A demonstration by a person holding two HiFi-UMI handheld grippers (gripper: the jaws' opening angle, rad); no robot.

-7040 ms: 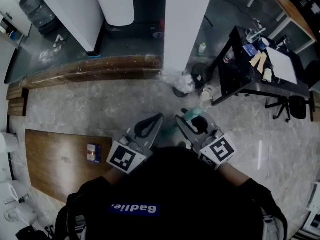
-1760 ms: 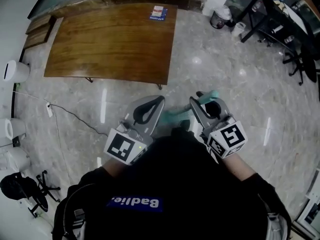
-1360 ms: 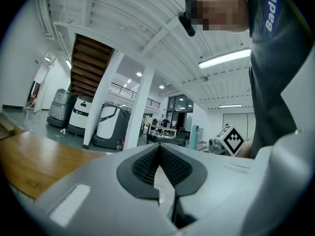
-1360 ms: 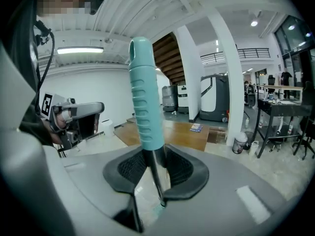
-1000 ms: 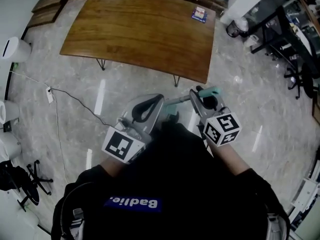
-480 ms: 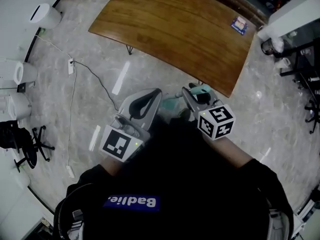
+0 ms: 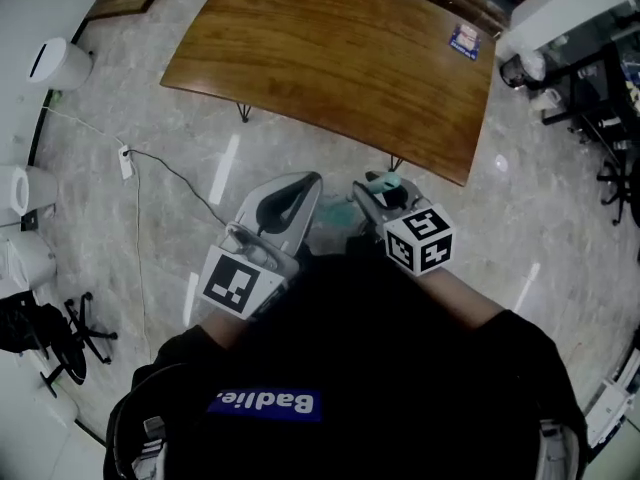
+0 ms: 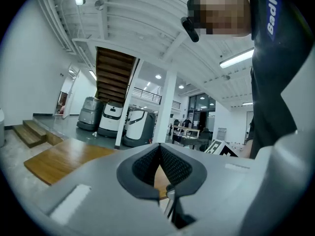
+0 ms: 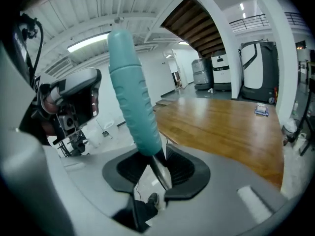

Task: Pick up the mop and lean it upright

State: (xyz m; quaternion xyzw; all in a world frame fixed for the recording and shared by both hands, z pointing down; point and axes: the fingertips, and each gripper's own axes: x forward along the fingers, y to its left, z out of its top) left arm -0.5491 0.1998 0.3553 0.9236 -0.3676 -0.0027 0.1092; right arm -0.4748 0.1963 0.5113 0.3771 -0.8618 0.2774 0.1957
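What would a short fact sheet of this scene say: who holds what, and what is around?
Right hand-held gripper: closed on the teal mop handle, which sticks up past its jaws
Left hand-held gripper: jaw tips together
Nearby: wooden table ahead, small blue packet on its far corner
Progress: handle in the grip, not yet leaned on anything; mop head out of view

I'm holding both grippers out ahead of my chest, side by side, forearms reaching forward. The left gripper [image 8: 160,147] is pointing level, its fingers meeting at the tips. The right gripper [image 9: 160,156] is tilting downward, its fingers clamping the teal-gripped metal mop handle [image 9: 130,92], which is sticking up between them.
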